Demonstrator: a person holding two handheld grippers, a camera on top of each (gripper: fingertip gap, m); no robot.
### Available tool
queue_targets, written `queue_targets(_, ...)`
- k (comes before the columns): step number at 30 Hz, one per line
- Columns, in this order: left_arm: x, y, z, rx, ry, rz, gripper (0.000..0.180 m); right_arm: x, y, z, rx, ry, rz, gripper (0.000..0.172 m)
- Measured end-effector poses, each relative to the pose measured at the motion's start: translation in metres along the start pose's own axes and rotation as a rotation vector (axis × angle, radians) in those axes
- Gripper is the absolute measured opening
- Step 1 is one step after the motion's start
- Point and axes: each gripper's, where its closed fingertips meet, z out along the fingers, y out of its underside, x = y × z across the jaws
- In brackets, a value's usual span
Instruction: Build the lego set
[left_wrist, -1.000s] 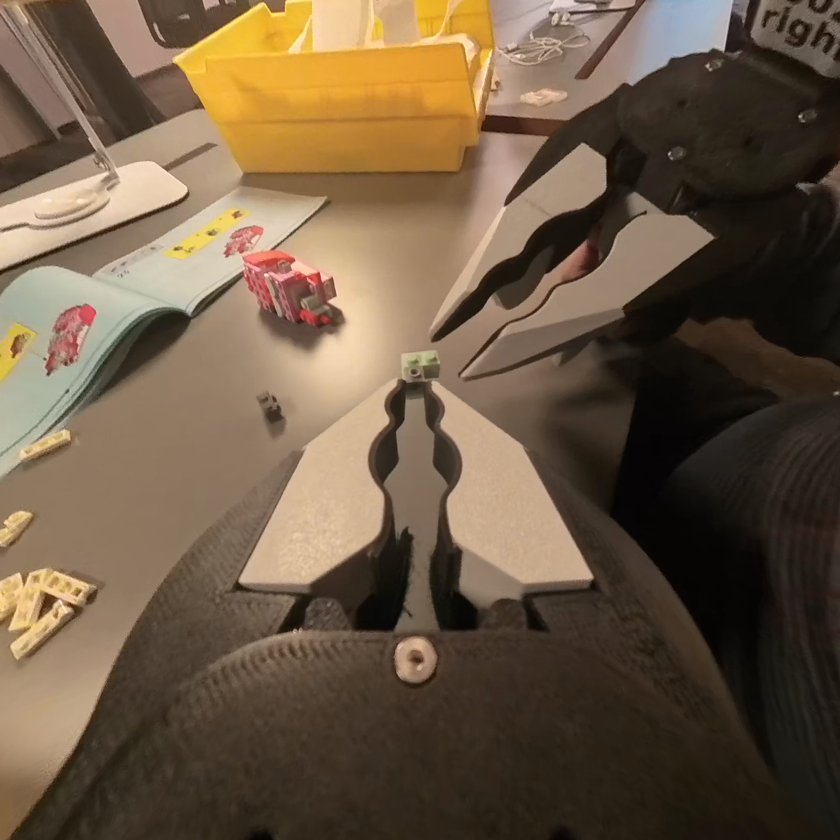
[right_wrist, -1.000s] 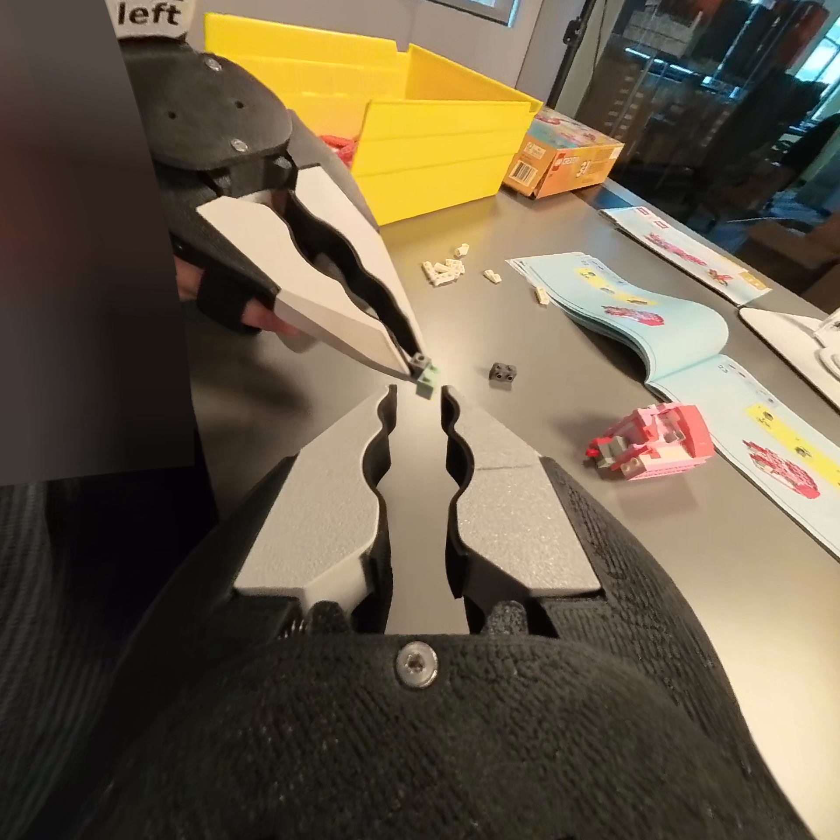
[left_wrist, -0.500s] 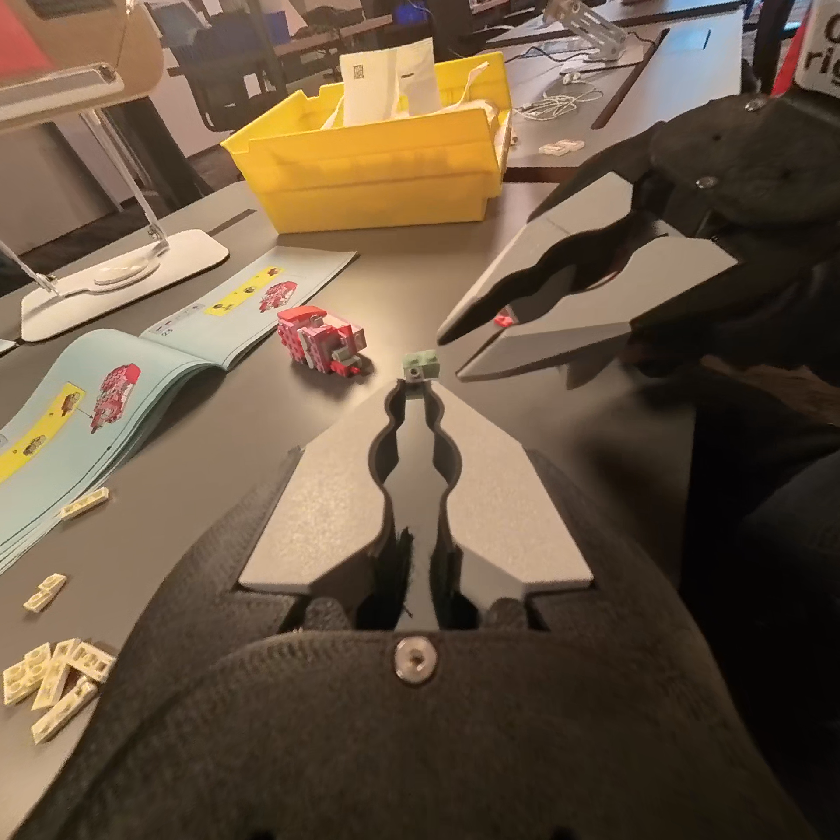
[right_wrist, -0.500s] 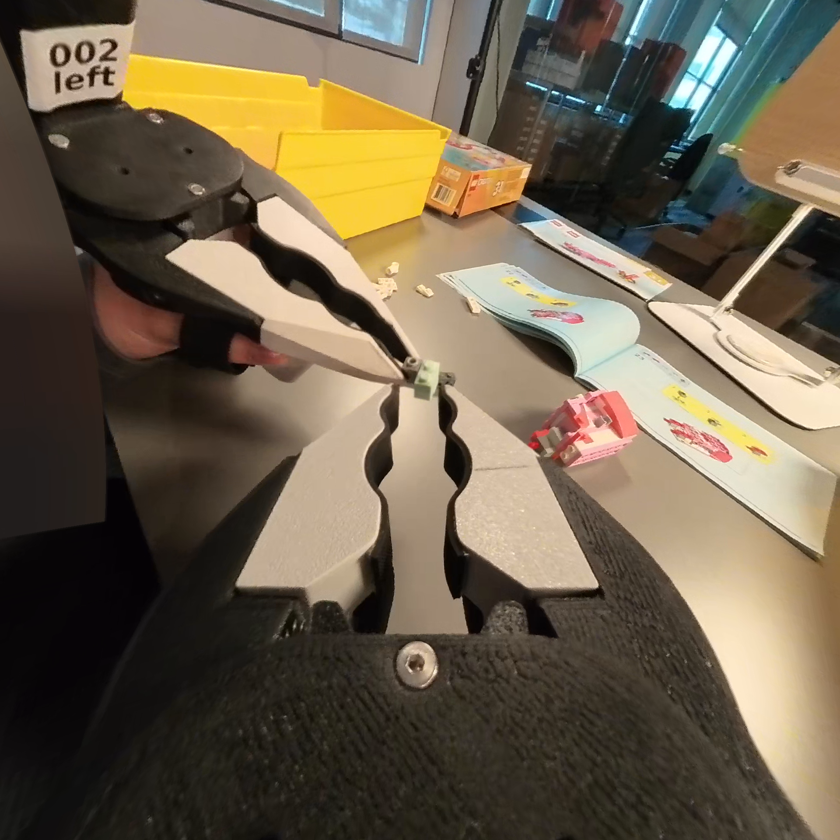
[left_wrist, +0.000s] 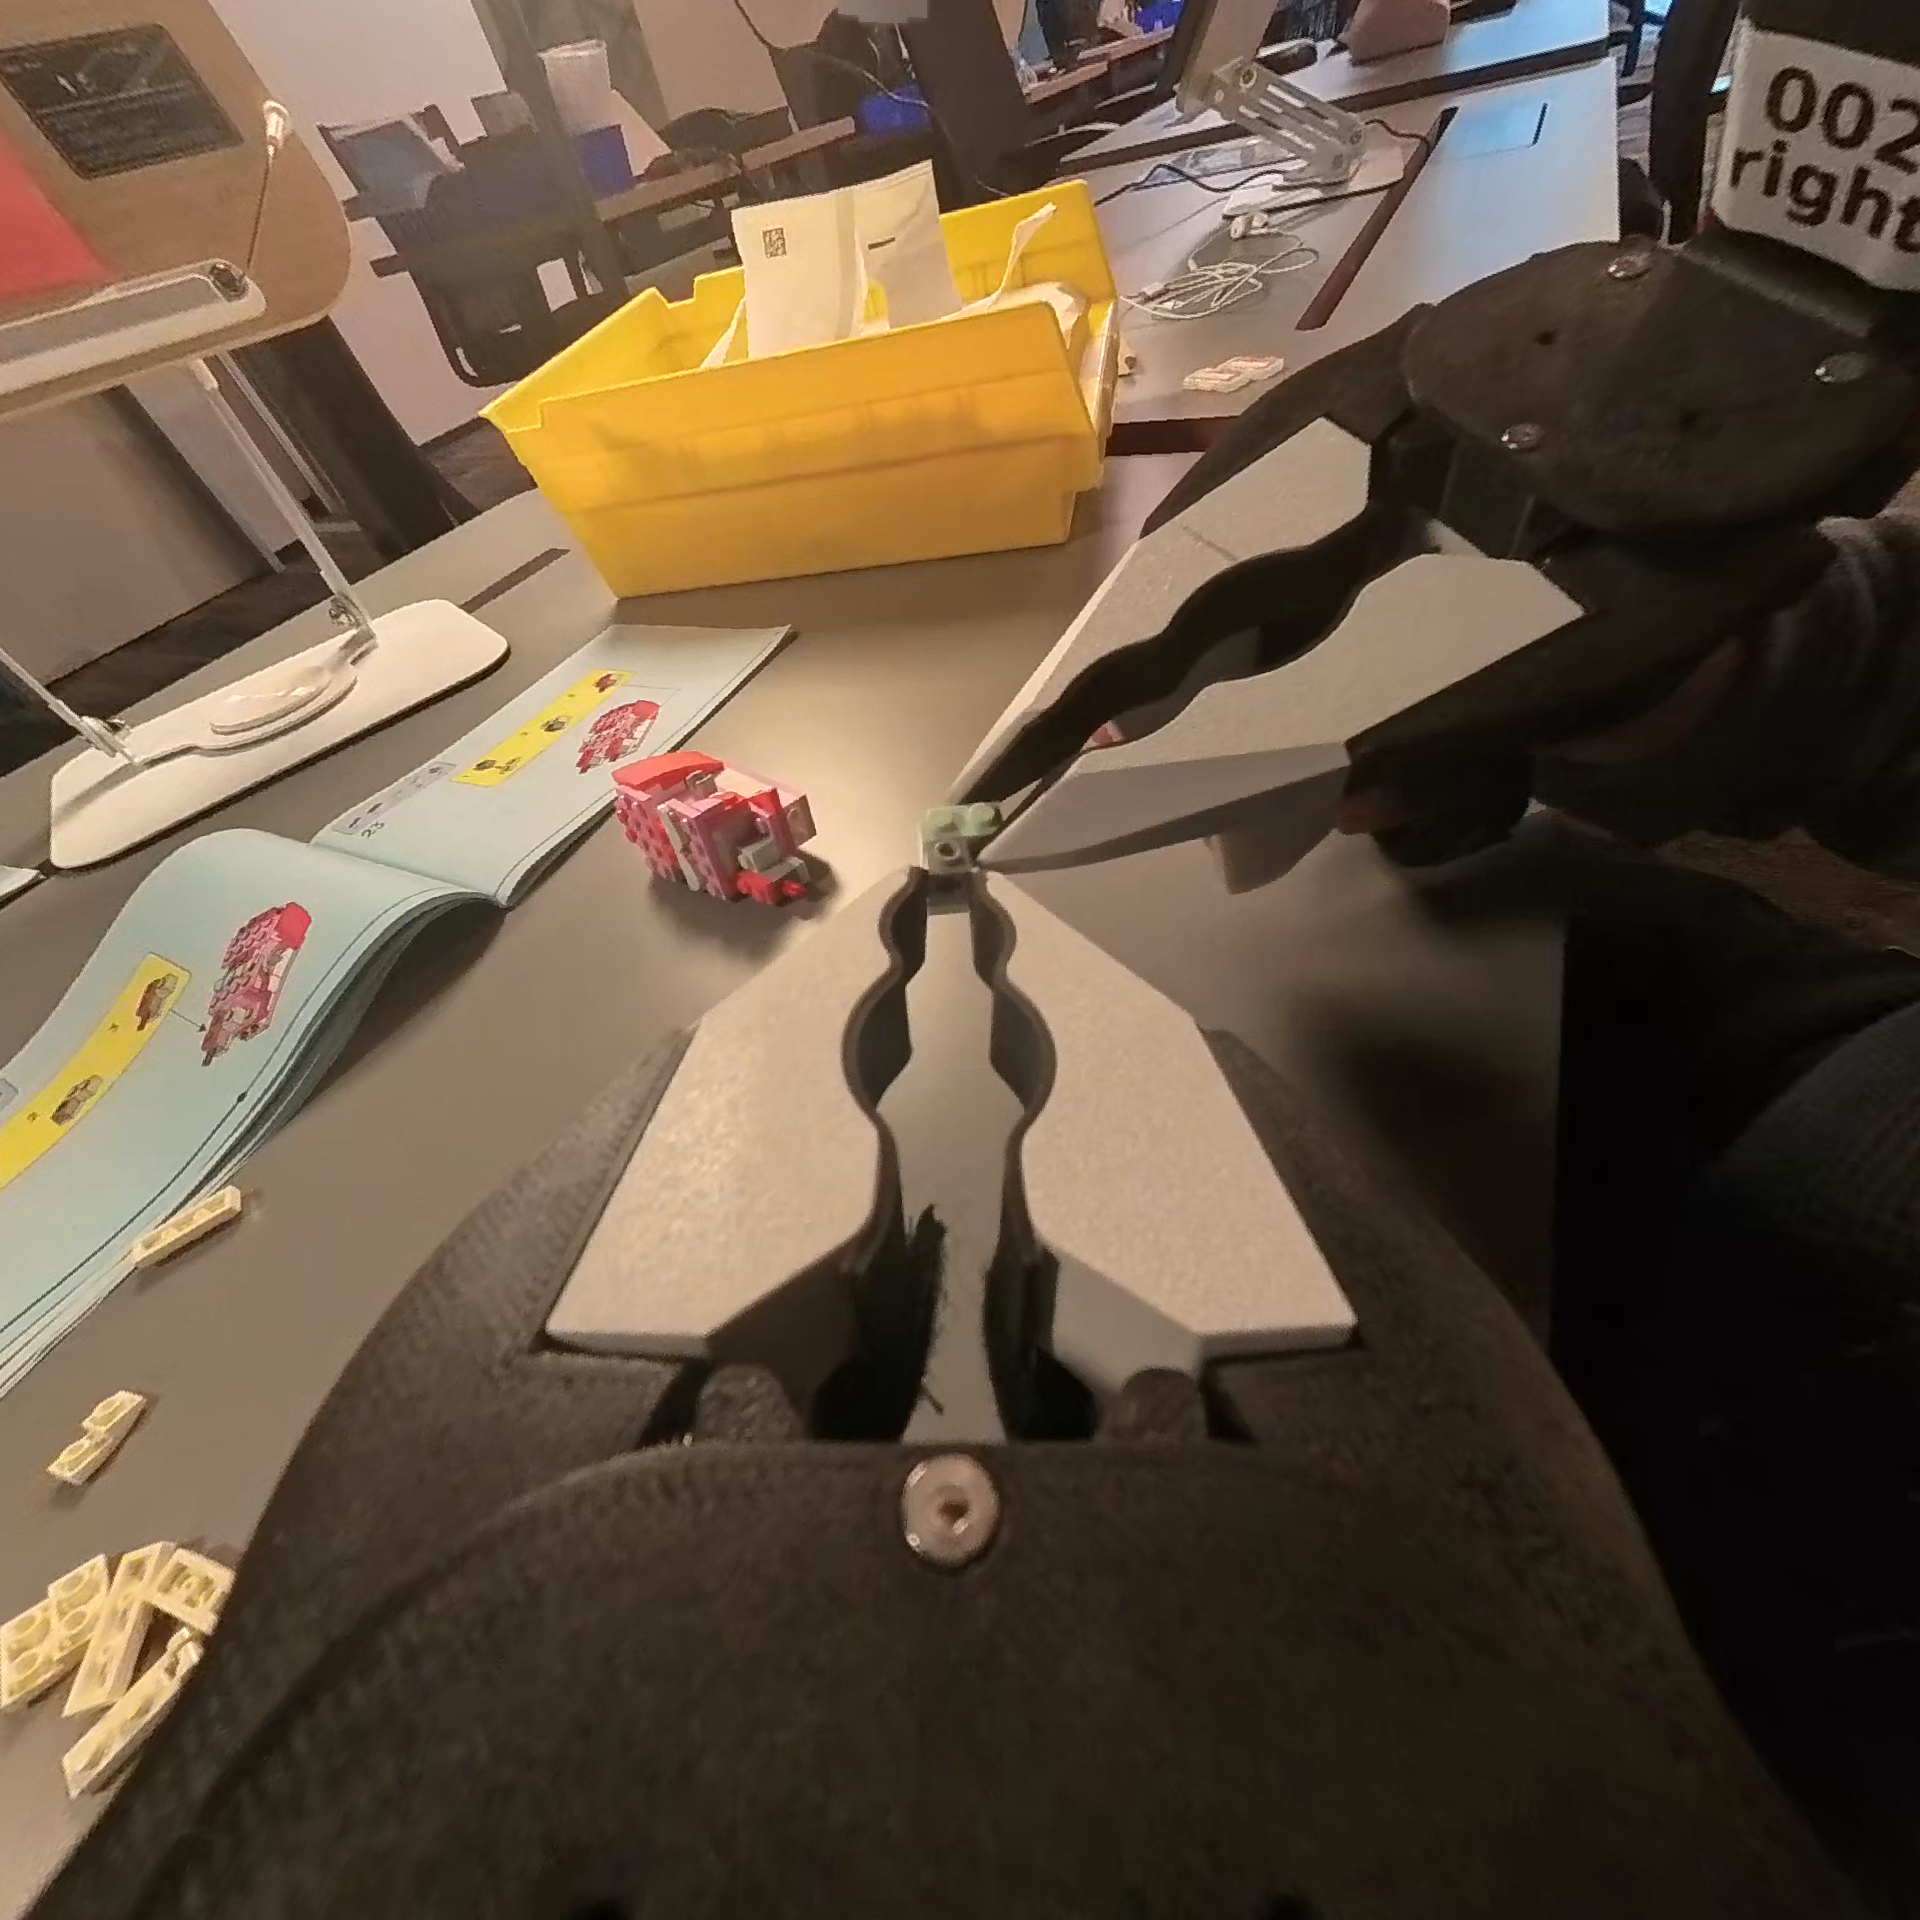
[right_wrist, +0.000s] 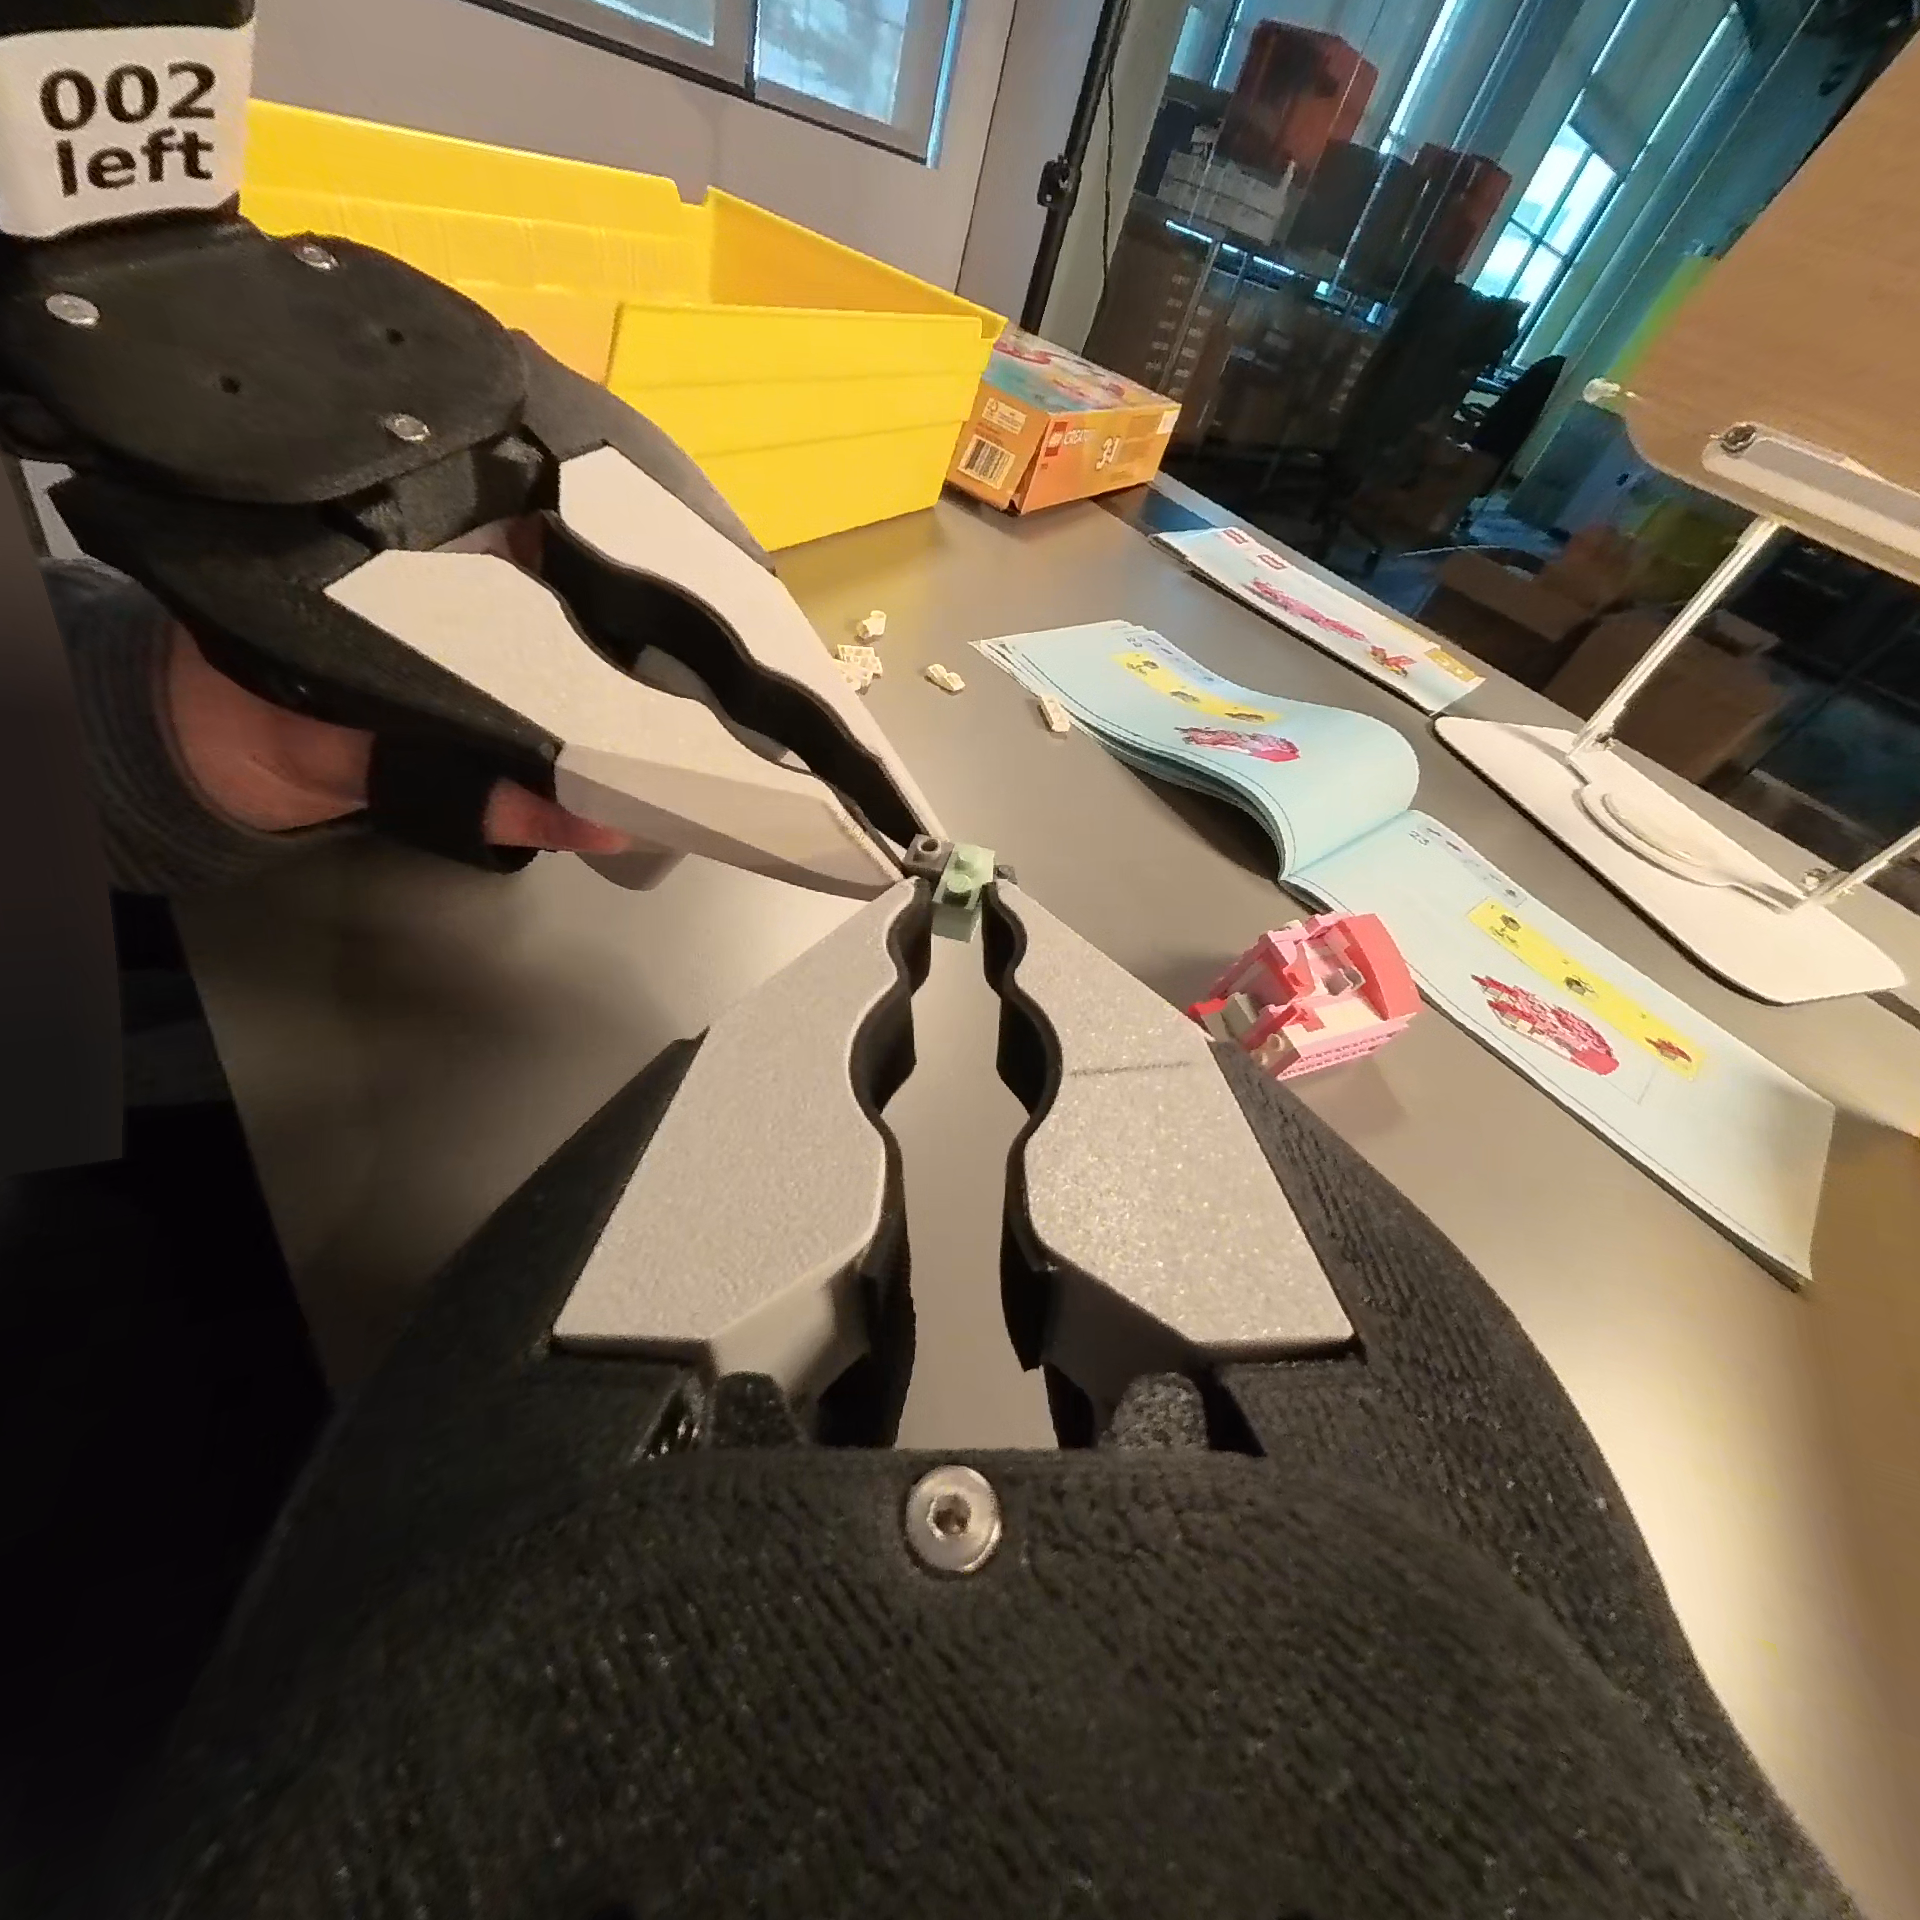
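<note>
Tools left (left_wrist: 943, 885) and right (right_wrist: 951, 902) both pinch one green-grey brick piece (right_wrist: 961, 883).

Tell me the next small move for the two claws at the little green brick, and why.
Probably press the claws gently together. The left claw grips a grey piece and the right claw grips the green brick; both pieces already meet in mid-air above the table.

A pink brick model (left_wrist: 717, 831) sits mid-tabletop beside an open instruction booklet (left_wrist: 260, 935); yellow bins (left_wrist: 821, 436) (one holding paper bags) line the far edge.
</note>
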Motion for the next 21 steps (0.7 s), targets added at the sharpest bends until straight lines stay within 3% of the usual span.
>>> queue_targets(10,0.0,-0.001,0.0,0.009,0.001,0.005,0.007,0.001,-0.002,-0.001,0.014,0.011,-0.037,0.007)
queue_targets(17,0.003,-0.009,-0.002,0.062,-0.044,0.107,0.015,-0.001,-0.007,-0.007,0.071,-0.007,-0.065,0.006)
queue_targets(21,0.006,-0.01,-0.003,0.077,-0.006,0.092,0.008,-0.002,-0.009,-0.008,0.09,-0.016,-0.068,0.006)
